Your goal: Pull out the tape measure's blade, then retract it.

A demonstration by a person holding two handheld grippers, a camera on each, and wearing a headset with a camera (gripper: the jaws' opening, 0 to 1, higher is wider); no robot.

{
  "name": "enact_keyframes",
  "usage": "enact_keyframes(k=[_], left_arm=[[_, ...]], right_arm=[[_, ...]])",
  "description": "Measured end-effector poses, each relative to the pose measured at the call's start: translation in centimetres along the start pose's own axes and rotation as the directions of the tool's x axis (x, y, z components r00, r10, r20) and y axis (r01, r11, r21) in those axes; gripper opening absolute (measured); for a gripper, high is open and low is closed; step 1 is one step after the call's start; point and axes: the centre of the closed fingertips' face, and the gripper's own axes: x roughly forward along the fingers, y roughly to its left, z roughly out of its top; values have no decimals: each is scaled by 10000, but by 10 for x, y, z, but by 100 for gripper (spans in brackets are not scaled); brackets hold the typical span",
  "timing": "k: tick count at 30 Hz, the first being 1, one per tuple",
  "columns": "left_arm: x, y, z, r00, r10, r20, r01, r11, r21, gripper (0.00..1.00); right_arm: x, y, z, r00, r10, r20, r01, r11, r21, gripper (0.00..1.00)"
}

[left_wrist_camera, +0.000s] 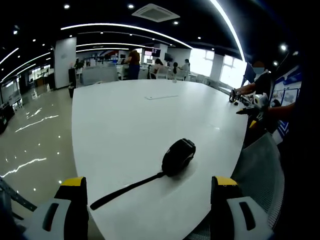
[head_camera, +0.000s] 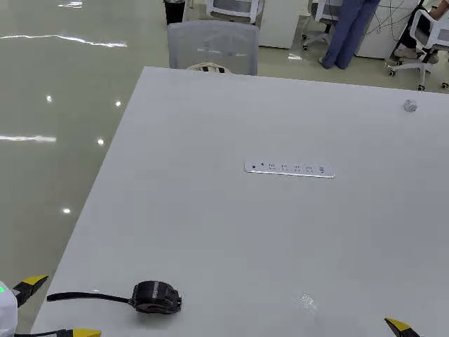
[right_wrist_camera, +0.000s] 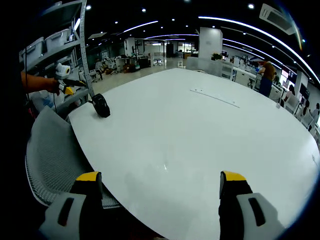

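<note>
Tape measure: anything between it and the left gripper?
Nothing visible. In the left gripper view the tape measure lies on the white table just ahead of the open left gripper; only its own black strap trails toward the jaws.

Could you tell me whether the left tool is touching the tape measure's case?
Apart: the left gripper view shows bare table between left tool and case.

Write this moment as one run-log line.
tape measure: on table, ungripped | left tongs: open | right tongs: open | pull: not started
</note>
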Motion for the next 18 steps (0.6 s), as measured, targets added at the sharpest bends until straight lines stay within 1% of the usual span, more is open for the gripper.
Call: enact_keyframes(k=[3,8,11,13,16,18], left_arm=[[1,-1,3,10000,-88,22,88,9999,51,100],[3,-1,5,9999,-143,-62,144,9996,245,100],[5,-1,6,9994,-238,-241,247,9990,382,100],[6,-1,8,9993,-279,-259,291,9985,461,100],[8,1,11,9990,-290,-343,304,9987,408,100],[10,-2,13,9985,-429,-353,442,9983,373,100]], right_arm=[[2,-1,5,10000,49,27,-49,9999,-152,100],[6,-1,12,9999,137,103,-133,9993,-337,100],[11,1,15,9997,238,50,-236,9987,-454,100],[13,1,16,9996,266,30,-264,9982,-541,100],[18,3,22,9993,350,97,-344,9977,-580,100],[21,3,24,9991,409,129,-401,9977,-551,100]])
